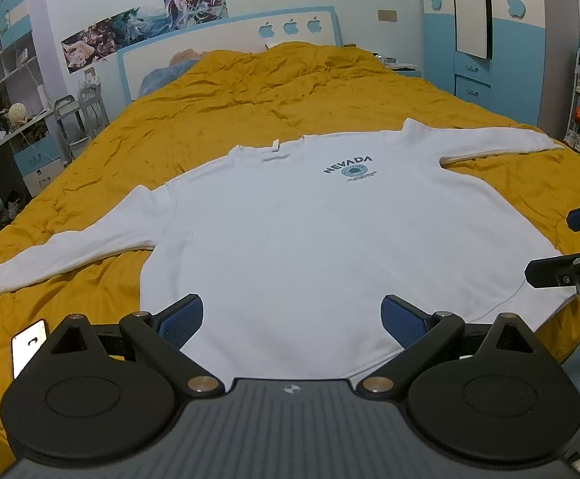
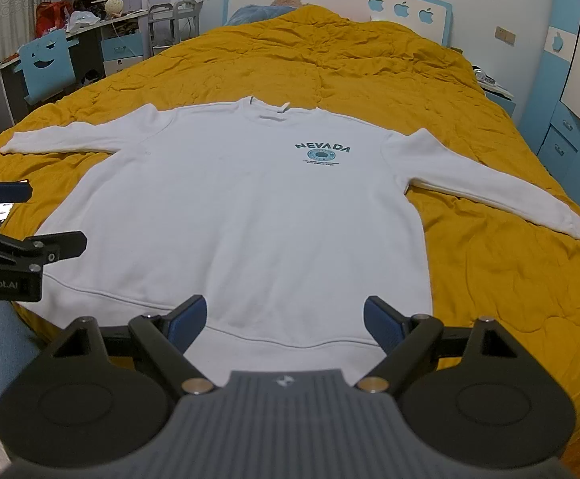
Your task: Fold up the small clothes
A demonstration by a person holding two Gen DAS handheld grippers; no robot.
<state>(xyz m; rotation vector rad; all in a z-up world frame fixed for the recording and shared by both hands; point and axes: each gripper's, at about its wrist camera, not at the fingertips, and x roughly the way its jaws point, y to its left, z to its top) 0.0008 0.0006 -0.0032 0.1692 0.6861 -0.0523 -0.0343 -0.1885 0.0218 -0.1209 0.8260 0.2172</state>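
the white sweatshirt (image 1: 290, 239) lies flat, front up, on the yellow bedspread (image 1: 250, 92), hem nearest both grippers, collar away and sleeves spread sideways. the left gripper (image 1: 291, 319) and right gripper (image 2: 286, 319) both hover at the hem, jaws spread wide, gripping nothing; neither arm looks clearly nearer.

Soft, even indoor light (faint shadows), sharp focus, fisheye-bent edges.
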